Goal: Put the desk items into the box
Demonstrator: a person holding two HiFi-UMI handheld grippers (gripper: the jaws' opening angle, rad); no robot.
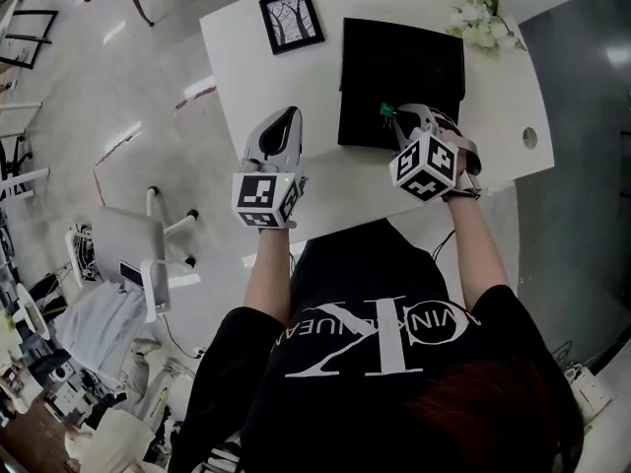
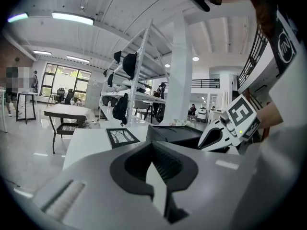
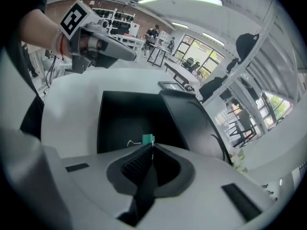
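One green binder clip (image 3: pixel 147 139) is pinched at the very tips of the right gripper (image 3: pixel 152 147), jaws clenched on it. It hangs over the open black box (image 1: pixel 414 62), toward the box's near side. The box sits on a white desk (image 1: pixel 335 190). Just left of the box, the left gripper (image 1: pixel 286 118) hovers with its jaws pressed together on nothing. A framed picture (image 1: pixel 291 21) lies beyond it, and white flowers (image 1: pixel 483 18) stand at the far right corner.

The black T-shirt (image 1: pixel 375 294) bears a large "CK", apparently Calvin Klein.
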